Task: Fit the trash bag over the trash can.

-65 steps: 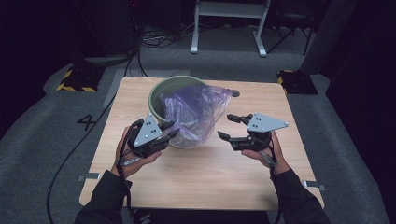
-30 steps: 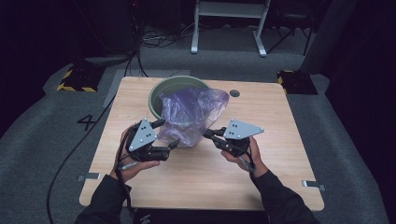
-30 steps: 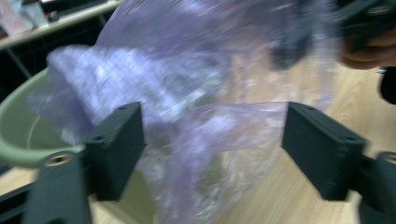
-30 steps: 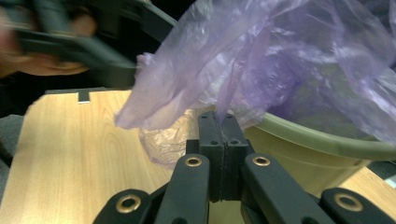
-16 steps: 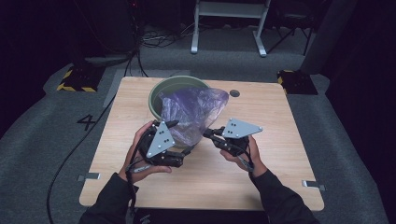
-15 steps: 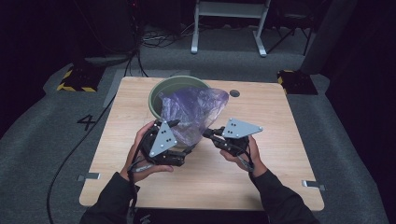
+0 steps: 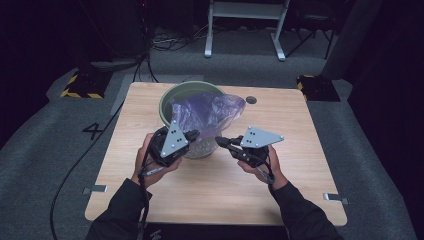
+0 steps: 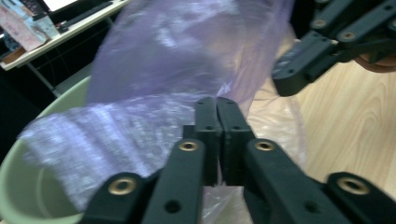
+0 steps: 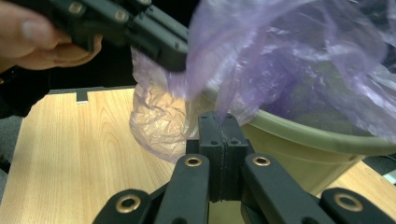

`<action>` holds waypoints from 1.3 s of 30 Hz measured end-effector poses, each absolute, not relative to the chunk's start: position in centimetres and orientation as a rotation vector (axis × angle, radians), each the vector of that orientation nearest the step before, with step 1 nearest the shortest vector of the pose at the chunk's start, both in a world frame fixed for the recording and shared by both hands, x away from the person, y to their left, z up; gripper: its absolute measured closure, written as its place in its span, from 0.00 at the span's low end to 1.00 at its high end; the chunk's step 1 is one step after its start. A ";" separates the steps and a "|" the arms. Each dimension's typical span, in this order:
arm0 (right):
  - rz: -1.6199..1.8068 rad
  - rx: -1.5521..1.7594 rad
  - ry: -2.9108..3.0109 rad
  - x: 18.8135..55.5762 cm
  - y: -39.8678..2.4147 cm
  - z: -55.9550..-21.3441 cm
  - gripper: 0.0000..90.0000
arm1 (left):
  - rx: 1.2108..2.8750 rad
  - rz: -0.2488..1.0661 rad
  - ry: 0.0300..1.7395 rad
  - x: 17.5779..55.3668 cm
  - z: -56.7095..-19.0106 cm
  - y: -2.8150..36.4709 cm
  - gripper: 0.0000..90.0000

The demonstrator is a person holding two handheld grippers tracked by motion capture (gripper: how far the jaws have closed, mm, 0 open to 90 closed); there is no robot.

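The purple bag (image 7: 207, 112) drapes over the near rim of the green bin (image 7: 172, 95), its edge clamped in the left gripper (image 8: 217, 105), whose jaws have just closed, and the right gripper (image 9: 218, 122), both just before the rim.

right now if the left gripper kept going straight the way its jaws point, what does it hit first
The purple plastic bag: the left gripper is already shut on a fold of it, with more film straight ahead. Beyond that probably lies the green bucket, though depth is hard to judge.
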State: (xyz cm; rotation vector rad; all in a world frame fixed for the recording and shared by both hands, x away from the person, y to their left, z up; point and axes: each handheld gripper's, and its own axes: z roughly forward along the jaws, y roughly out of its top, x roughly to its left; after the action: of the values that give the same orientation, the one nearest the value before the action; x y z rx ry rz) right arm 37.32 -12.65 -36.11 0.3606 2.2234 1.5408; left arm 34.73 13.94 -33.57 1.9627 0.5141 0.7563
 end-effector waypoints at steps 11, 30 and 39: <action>1.506 0.459 2.215 38.8 -14.7 -36.9 1.00 | 1.821 0.724 0.676 36.9 -32.9 19.5 1.00; 1.419 0.629 2.193 42.4 -17.3 -38.3 1.00 | 1.741 0.713 0.887 41.0 -35.0 24.6 1.00; 1.374 0.669 2.191 44.3 -17.7 -38.8 1.00 | 1.774 0.698 0.946 43.2 -36.3 24.7 1.00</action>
State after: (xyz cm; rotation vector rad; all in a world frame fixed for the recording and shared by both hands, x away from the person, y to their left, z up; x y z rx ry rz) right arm 44.28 -17.68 -38.81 0.6694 2.1914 1.3737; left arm 43.17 24.67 -36.31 1.7735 0.9460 0.6982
